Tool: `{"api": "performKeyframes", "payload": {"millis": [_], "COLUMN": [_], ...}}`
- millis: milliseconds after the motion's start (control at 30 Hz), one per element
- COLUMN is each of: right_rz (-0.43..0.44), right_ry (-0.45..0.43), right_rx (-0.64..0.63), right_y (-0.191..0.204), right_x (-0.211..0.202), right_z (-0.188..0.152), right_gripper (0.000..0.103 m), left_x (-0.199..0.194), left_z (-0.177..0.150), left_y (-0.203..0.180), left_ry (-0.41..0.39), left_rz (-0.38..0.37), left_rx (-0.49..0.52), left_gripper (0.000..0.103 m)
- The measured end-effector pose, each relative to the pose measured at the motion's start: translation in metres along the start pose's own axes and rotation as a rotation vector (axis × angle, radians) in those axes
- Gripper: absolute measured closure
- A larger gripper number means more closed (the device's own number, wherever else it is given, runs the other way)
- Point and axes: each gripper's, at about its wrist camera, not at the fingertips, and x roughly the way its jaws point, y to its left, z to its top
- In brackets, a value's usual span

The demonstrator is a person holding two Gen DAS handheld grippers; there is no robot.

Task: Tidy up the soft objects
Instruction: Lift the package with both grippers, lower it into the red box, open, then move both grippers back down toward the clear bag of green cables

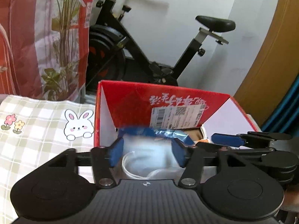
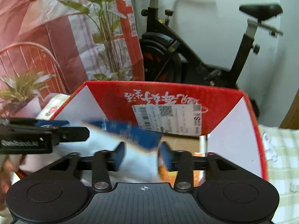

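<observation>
Inside the red box point(image 1: 130, 102), a white-and-blue plastic pouch point(image 1: 149, 149) sits blurred between both grippers. L gripper point(image 1: 147, 153) has pads apart w/ gaps to the pouch, not pressing it. R gripper point(image 2: 143, 156) is narrower; pouch lies between its pads, contact unclear thru blur. R gripper's blue finger shows at right in the left wrist view. Orange packet point(image 2: 168, 175) lies in the box too. Checked cloth w/ bunny point(image 1: 78, 125) covers the surface beside the box; exercise bike point(image 1: 149, 46) stands behind.
</observation>
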Motion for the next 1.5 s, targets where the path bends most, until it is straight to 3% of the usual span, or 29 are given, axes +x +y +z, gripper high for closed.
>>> {"api": "performKeyframes", "payload": {"millis": [33,100,200,267,333,533,767,1067,1200,1367,1500], "right_rz": [-0.001,-0.007,0.000,-0.007,-0.004,0.011,0.025,0.110,0.155,0.185,0.106], "right_ry": [-0.012,-0.028,-0.056,-0.087,-0.111,-0.148,-0.296,-0.325,-0.237,-0.040,0.053], "right_rx": [-0.020,-0.030,-0.020,-0.020,-0.020,-0.014,-0.021,0.055,0.087,0.108,0.012], "right_y": [0.002,0.001,-0.002,-0.003,-0.004,-0.005,0.001,0.005,0.007,0.010,0.026], "right_x": [-0.004,-0.011,-0.023,-0.034,-0.046,-0.079,-0.130,-0.187,-0.198,-0.193,-0.192], "right_z": [-0.001,-0.002,-0.002,-0.003,-0.005,-0.015,-0.052,-0.118,-0.154,-0.198,-0.224], "right_gripper": [0.045,0.040,0.023,0.005,0.001,0.000,0.000,0.000,0.000,0.000,0.000], "left_x": [-0.003,-0.008,-0.019,-0.029,-0.039,-0.072,-0.113,-0.152,-0.155,-0.148,-0.134], "left_z": [0.000,0.001,0.001,-0.001,-0.002,-0.015,-0.042,-0.107,-0.144,-0.181,-0.198], "left_y": [-0.001,-0.004,-0.005,-0.006,-0.010,-0.018,-0.032,-0.051,-0.050,-0.046,-0.040], "left_ry": [-0.004,-0.013,-0.028,-0.052,-0.068,-0.090,-0.097,-0.016,0.059,0.146,0.207], "left_rz": [0.010,0.026,0.036,0.041,0.053,0.058,0.139,0.055,0.014,-0.027,-0.043], "left_rx": [0.011,0.030,0.030,0.031,0.041,0.058,0.110,0.141,0.113,0.066,0.022], "left_gripper": [0.034,0.033,0.021,0.013,0.008,0.004,0.004,0.004,0.005,0.006,0.010]}}
